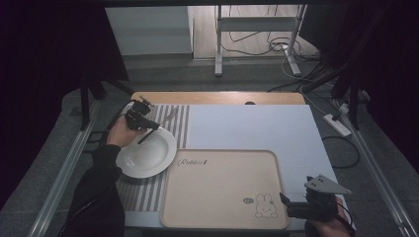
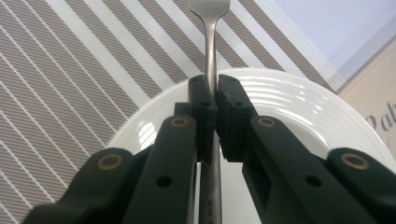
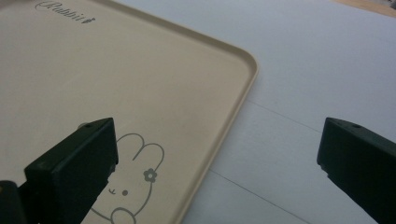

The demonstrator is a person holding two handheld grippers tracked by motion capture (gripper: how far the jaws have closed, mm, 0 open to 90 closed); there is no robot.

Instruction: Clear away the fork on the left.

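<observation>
Left gripper [image 2: 213, 100] is pinching the fork [image 2: 211, 56] by its handle, holding it over the far rim of the white plate [image 1: 148, 160], tines end sticking out past that rim above the striped placemat [image 2: 84, 70]. Right gripper [image 3: 217, 154] is hanging with jaws spread wide, nothing between them, over the near right corner of the beige tray [image 1: 222, 187], just right of the plate.

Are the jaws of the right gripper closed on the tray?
No, the right gripper has its jaws wide apart above the tray corner, holding nothing.
</observation>
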